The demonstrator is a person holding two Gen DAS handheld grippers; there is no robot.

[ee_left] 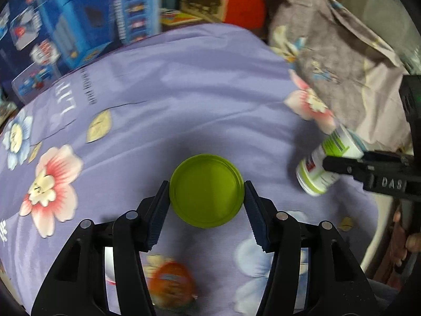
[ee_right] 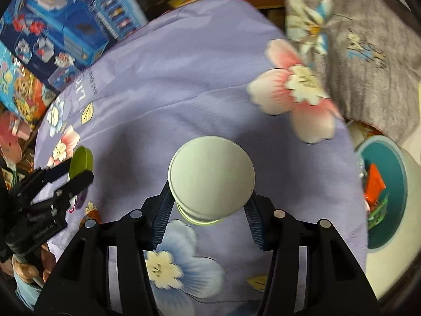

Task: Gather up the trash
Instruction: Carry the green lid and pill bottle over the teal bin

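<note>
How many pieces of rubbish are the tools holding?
2: a green lid in the left tool, and a white bottle in the right tool.

Green lid [ee_left: 206, 190]: smooth plastic, satin sheen, raised rim ring.
White bottle [ee_right: 211, 176]: smooth matt plastic base; a printed glossy label is seen on its side from the left wrist.
Bedsheet [ee_left: 184, 92]: soft woven cloth, lilac, flower print, lightly creased, faint sheen.
Grey cover [ee_right: 368, 60]: cloth, matt, finely ribbed look, printed flowers.
Left gripper [ee_left: 206, 210]: matt black plastic body; ridged dark blue pads [ee_left: 158, 218]; dull metal pin heads.
Right gripper [ee_right: 209, 218]: matt black plastic, ridged blue pads, dull metal pins.
Boxes [ee_left: 65, 26]: printed cardboard, glossy.
Bin [ee_right: 389, 192]: smooth plastic, teal inside, pale outside.
</note>
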